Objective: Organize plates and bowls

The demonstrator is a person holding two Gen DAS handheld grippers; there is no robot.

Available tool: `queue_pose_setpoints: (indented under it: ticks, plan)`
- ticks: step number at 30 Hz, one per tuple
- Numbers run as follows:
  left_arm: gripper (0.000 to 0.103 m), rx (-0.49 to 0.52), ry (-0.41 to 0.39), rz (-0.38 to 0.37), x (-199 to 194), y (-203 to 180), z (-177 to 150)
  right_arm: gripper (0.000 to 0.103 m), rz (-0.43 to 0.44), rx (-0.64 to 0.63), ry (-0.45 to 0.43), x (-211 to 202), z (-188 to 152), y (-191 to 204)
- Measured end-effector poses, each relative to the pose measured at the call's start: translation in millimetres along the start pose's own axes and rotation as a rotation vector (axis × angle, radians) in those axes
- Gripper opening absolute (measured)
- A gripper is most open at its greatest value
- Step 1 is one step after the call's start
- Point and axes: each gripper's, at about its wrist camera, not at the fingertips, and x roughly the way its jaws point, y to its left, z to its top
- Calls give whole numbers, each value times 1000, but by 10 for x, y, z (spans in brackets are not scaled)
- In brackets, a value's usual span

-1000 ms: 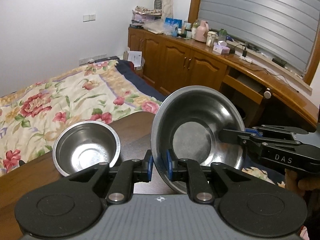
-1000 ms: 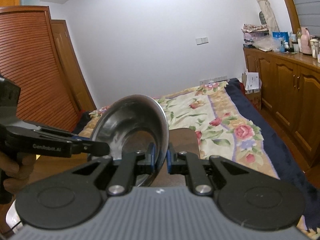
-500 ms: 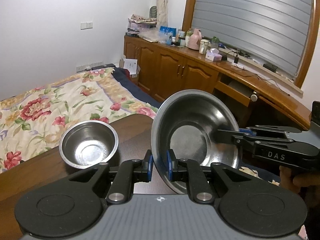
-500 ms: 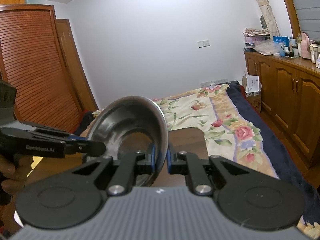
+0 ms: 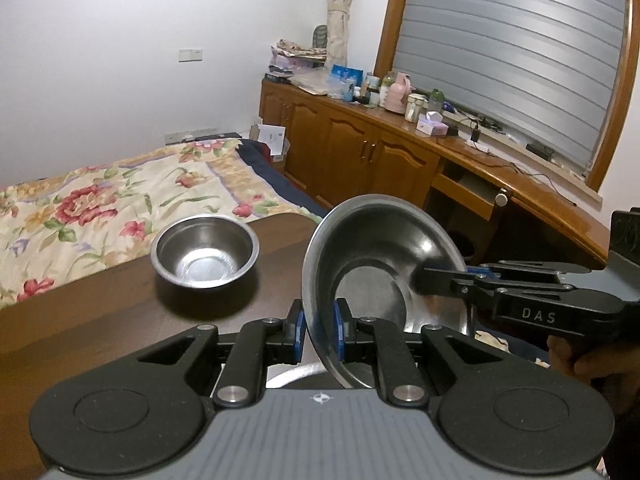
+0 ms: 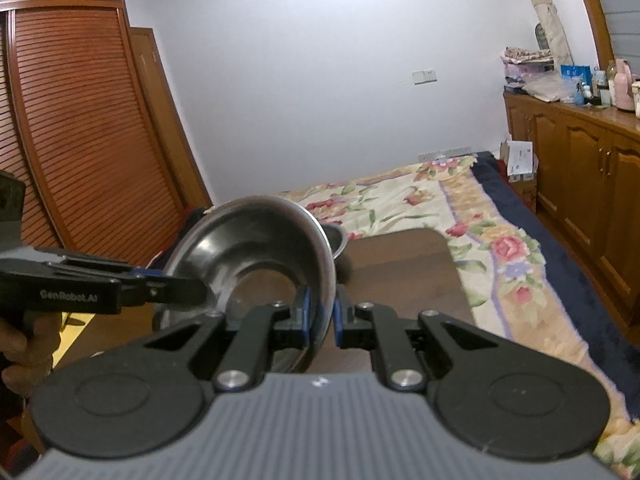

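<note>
A wide shallow steel bowl (image 5: 384, 264) hangs tilted above the dark wooden table (image 5: 120, 300), held at two spots on its rim. My left gripper (image 5: 318, 322) is shut on its near edge. My right gripper (image 5: 440, 280) comes in from the right and is shut on the opposite edge. In the right wrist view the same wide bowl (image 6: 248, 248) sits between my right gripper (image 6: 320, 316) and my left gripper (image 6: 196, 290). A smaller, deeper steel bowl (image 5: 204, 252) stands upright on the table to the left; in the right wrist view the small bowl (image 6: 336, 236) peeks out behind the held one.
Another steel rim (image 5: 296, 376) shows just below my left gripper. A bed with a floral cover (image 5: 100, 208) lies beyond the table's far edge. Wooden cabinets (image 5: 360, 152) with clutter on top run along the right wall. A louvred wardrobe (image 6: 80, 140) stands at the left.
Both grippers have kept hold of the wide bowl. Both views have tilted upward; in the left wrist view the small bowl has slid rightward, towards the held bowl.
</note>
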Motion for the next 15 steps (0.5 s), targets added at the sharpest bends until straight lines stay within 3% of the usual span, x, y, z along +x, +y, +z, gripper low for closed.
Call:
queue_pose_setpoints:
  ticks: [15]
  plan:
    - [16,-53,22,22,-204,127,-509,13,25,27,80,32,-371,283]
